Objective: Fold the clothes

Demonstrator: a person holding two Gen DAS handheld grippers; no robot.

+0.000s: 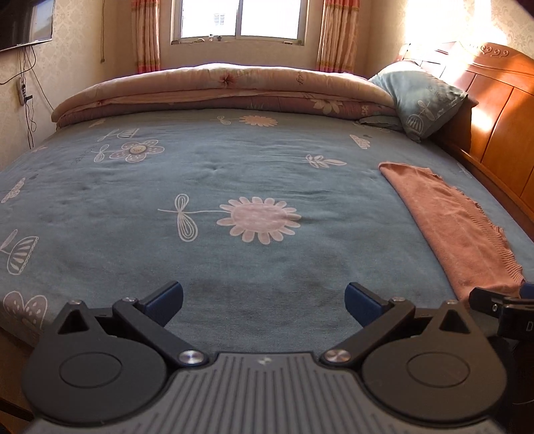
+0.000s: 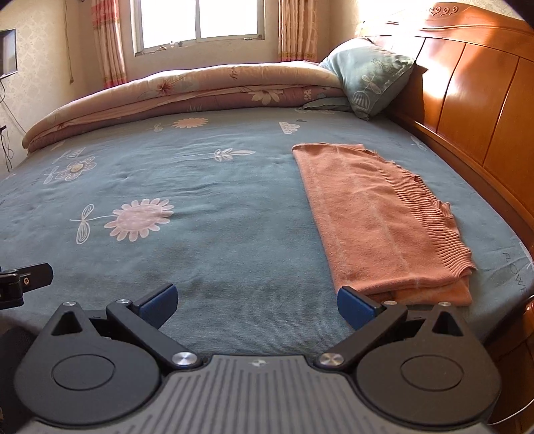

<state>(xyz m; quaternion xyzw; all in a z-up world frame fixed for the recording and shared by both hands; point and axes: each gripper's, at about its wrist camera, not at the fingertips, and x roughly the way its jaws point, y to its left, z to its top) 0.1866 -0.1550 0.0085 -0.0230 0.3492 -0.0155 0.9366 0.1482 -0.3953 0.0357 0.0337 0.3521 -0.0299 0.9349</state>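
Observation:
A salmon-pink knitted garment (image 2: pixel 377 217) lies folded into a long strip on the right side of the bed, its ribbed hem along the right edge. The left wrist view shows the same garment (image 1: pixel 457 230) at the far right. My right gripper (image 2: pixel 257 305) is open and empty, low over the sheet, its right finger just in front of the garment's near end. My left gripper (image 1: pixel 263 303) hangs open over bare sheet, left of the garment, holding nothing. The right gripper's tip (image 1: pixel 500 300) shows at the left view's right edge.
The bed has a blue-grey flowered sheet (image 1: pixel 233 173). A folded quilt (image 1: pixel 217 90) runs along the far side, with a blue pillow (image 2: pixel 370 76) against the wooden headboard (image 2: pixel 474 100) on the right. Behind are a window, curtains, and a wall screen (image 1: pixel 26 23) at left.

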